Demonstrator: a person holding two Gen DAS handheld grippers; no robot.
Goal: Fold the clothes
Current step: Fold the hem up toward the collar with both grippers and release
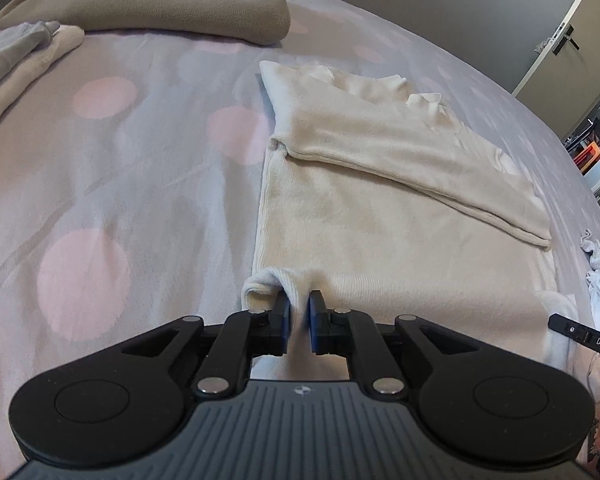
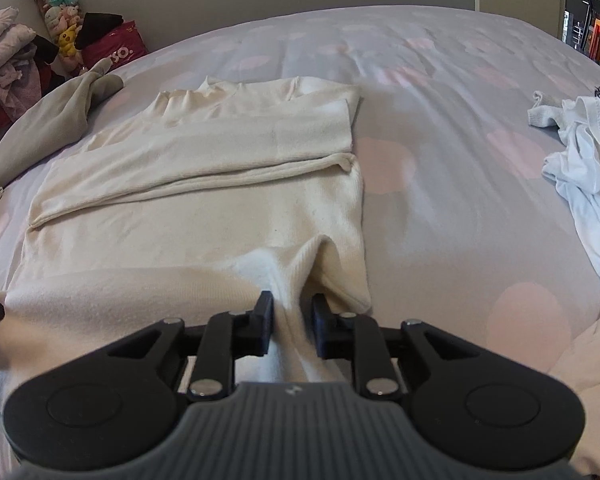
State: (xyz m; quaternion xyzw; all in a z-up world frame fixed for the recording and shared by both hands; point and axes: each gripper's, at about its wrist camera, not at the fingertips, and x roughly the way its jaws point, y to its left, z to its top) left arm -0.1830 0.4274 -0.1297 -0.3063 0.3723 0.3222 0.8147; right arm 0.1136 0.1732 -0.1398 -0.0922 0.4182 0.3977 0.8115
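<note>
Cream sweater (image 1: 380, 216) lies flat on the bed (image 1: 100, 160), sleeves folded across. Left gripper (image 1: 299, 312) & right gripper (image 2: 292, 316) each pinch the near hem w/ a bunch of fabric. Lift both corners level & even, keep hem taut, so the fold lands square.

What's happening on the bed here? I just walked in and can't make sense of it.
A person is folding a cream sweater on the bed with two handheld grippers. Its sleeves are already folded across the body. The left gripper pinches the near hem at one corner, and the right gripper pinches it at the other. The hem bunches up between each pair of fingers.
</note>
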